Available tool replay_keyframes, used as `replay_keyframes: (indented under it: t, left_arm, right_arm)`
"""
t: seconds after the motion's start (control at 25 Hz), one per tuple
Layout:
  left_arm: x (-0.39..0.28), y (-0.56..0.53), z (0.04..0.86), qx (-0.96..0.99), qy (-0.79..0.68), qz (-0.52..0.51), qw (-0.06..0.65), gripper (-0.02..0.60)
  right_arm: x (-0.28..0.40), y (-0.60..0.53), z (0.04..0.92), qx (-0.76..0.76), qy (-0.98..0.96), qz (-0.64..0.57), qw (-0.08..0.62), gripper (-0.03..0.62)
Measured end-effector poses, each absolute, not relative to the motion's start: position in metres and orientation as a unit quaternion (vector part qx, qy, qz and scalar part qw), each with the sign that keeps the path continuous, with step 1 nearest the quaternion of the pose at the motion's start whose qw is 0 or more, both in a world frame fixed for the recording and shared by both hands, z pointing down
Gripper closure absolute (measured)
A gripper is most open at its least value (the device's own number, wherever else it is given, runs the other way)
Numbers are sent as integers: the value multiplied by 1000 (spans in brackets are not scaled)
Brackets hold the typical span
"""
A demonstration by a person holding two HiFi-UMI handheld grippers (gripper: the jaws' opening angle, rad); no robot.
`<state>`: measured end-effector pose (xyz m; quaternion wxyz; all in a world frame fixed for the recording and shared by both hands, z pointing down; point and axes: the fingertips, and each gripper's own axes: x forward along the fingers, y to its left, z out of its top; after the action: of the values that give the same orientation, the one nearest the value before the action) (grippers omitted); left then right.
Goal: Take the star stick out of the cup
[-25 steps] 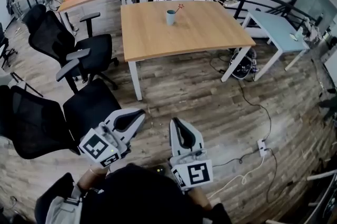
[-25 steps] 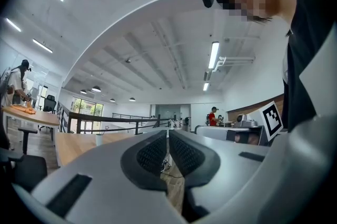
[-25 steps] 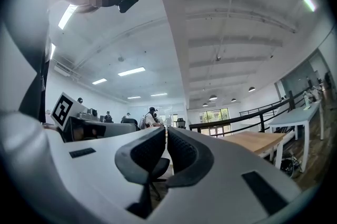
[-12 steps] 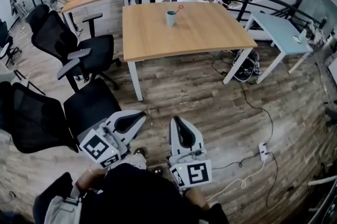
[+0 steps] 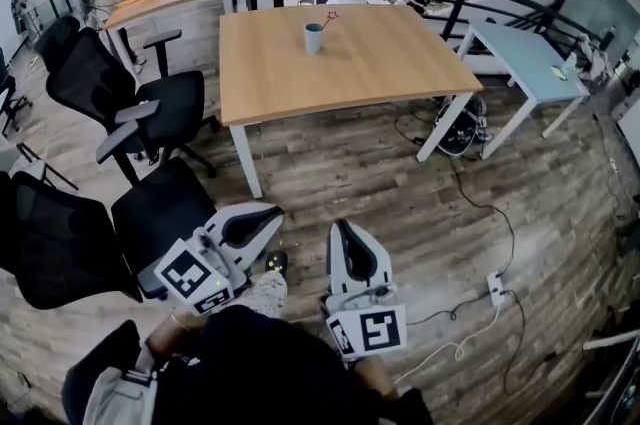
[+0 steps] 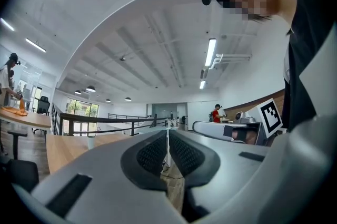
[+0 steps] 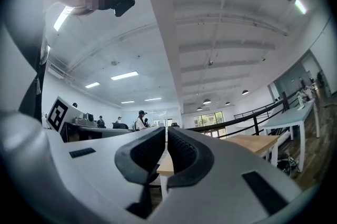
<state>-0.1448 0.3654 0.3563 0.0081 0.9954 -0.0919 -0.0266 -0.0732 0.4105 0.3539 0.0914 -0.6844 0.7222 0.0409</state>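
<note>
cup (image 5: 313, 39): pale teal | star stick (image 5: 327, 16): red | table (image 5: 390, 63): light wood | chairs (image 5: 165, 103): black

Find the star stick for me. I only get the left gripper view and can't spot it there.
Observer: The head view shows it. The star stick stands in the cup on the table, leaning right.
Operator: Report the right gripper.
Observer: In its own view, the right gripper has its jaws together, with nothing between them.
</note>
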Motion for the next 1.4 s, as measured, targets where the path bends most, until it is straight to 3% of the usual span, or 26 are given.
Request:
replay_keyframes:
  t: [1.4]
  left_arm:
    - [-56,124,354,998,-49,-37,25,558]
  right_arm:
    - [7,175,349,-713,697,27,70,569]
